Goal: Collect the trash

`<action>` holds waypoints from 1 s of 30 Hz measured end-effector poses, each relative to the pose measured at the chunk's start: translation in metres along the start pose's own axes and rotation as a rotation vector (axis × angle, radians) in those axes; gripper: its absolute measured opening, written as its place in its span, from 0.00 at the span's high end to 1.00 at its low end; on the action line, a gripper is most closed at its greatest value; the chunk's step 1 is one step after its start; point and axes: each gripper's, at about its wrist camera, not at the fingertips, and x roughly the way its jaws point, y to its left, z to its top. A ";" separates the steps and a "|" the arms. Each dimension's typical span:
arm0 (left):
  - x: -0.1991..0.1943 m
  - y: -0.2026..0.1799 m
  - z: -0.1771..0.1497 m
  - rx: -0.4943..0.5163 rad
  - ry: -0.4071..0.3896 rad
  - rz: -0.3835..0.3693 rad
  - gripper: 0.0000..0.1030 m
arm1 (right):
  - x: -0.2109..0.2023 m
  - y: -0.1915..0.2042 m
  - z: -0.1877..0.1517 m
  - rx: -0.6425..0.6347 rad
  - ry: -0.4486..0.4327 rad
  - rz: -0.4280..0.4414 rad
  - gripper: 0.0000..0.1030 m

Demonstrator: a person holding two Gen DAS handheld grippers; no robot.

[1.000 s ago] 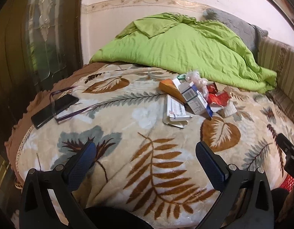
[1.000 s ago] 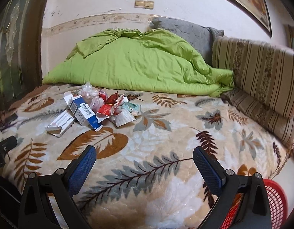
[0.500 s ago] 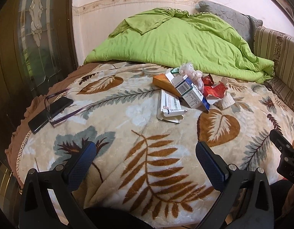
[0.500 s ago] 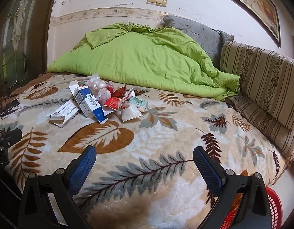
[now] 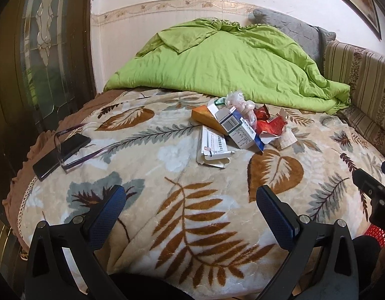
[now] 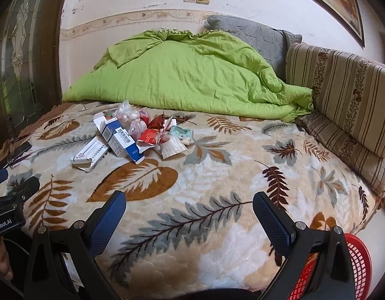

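Note:
A heap of trash lies mid-bed on the leaf-patterned blanket (image 5: 167,165): a blue-and-white carton (image 5: 238,128) (image 6: 120,140), a flat white box (image 5: 212,146) (image 6: 88,155), an orange box (image 5: 204,117), a red wrapper (image 5: 271,125) (image 6: 152,132), crumpled clear plastic (image 5: 239,105) (image 6: 128,113) and a small teal packet (image 6: 181,132). My left gripper (image 5: 190,207) hangs open over the near edge of the bed, well short of the heap. My right gripper (image 6: 188,207) is open too, nearer the bed's right side, with nothing between its fingers.
A red mesh basket (image 6: 354,267) sits low at the right beside the bed. A black phone (image 5: 60,153) and purple-framed glasses (image 5: 75,147) rest at the bed's left edge. A green quilt (image 5: 229,67) is piled at the back, striped cushions (image 6: 342,105) on the right.
Both views have shifted slightly forward and upward, so the heap sits a little lower and nearer in each. Nothing on the bed has moved, and both grippers stay open.

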 end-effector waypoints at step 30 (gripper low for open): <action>0.003 0.001 0.002 -0.014 0.043 -0.019 0.00 | 0.012 0.006 -0.008 -0.003 0.070 0.019 0.00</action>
